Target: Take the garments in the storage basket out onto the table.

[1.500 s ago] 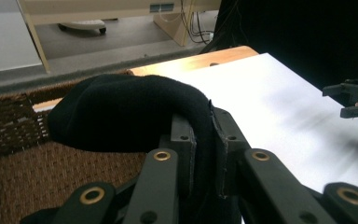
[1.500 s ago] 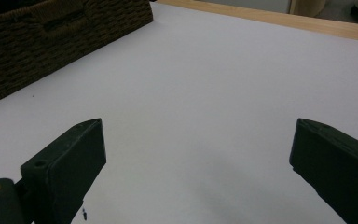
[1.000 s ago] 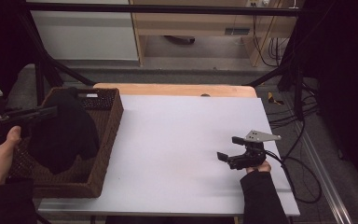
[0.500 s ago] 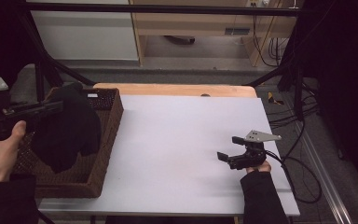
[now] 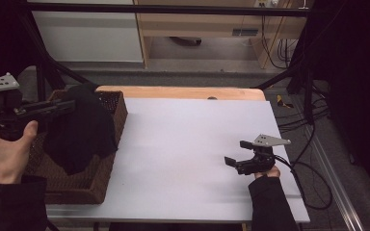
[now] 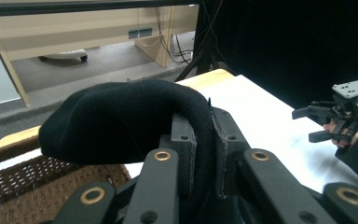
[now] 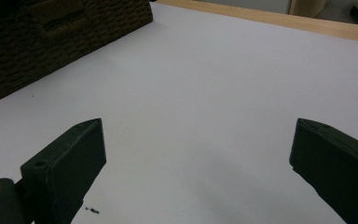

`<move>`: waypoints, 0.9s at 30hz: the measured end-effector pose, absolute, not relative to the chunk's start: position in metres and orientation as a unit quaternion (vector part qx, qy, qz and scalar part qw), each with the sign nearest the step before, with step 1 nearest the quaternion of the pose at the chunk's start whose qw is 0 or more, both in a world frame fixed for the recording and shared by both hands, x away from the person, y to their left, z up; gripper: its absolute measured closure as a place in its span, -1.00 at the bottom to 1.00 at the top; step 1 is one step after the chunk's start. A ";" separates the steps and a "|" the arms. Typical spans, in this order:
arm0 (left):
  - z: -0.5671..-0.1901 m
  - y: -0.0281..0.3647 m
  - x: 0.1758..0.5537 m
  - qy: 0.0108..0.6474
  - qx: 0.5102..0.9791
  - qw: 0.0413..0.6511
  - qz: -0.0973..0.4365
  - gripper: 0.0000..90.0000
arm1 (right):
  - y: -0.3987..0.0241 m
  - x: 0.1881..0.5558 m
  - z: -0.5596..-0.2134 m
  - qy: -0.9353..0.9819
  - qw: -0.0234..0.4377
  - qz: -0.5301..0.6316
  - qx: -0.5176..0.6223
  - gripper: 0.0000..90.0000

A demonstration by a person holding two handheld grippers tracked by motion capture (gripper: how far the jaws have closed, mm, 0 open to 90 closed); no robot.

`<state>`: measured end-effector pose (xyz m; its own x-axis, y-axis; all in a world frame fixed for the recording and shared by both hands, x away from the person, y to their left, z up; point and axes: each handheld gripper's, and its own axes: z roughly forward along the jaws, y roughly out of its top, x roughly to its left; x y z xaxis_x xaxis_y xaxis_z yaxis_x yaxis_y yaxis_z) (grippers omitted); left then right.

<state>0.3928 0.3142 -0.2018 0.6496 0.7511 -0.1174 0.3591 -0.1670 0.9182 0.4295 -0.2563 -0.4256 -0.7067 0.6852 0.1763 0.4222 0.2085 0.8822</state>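
One black cloth (image 6: 121, 121), soft, limp (gripper-pinched (image 6: 204, 144))

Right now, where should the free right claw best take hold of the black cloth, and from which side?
Probably the loose lower hem of the black cloth, hanging over the basket wall. Come from the table side: the left claw already pinches the top fold, and the right claw stands open there.

Counter (image 5: 188, 144) btwn the wicker basket (image 5: 107, 159) at its left end and my right hand-held gripper (image 5: 238, 153) near the front right is bare white, wide room to pass. Black cloth (image 5: 82, 127) hangs over the basket's opening, blocking entry from above.
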 end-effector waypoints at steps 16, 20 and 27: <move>-0.195 0.268 0.402 0.341 0.763 0.521 0.173 0.78 | -0.257 0.429 -0.425 0.766 0.128 0.517 0.360 -0.92; -0.194 0.258 0.404 0.334 0.765 0.524 0.170 0.78 | -0.256 0.429 -0.426 0.767 0.127 0.516 0.360 -0.92; -0.192 0.237 0.408 0.320 0.772 0.525 0.161 0.78 | -0.257 0.429 -0.425 0.767 0.129 0.516 0.359 -0.92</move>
<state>0.4082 0.2367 -0.1921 0.7428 0.6637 -0.0880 0.3256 -0.2432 0.9137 0.4293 -0.2567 -0.4253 -0.7087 0.6839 0.1731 0.4174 0.2087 0.8844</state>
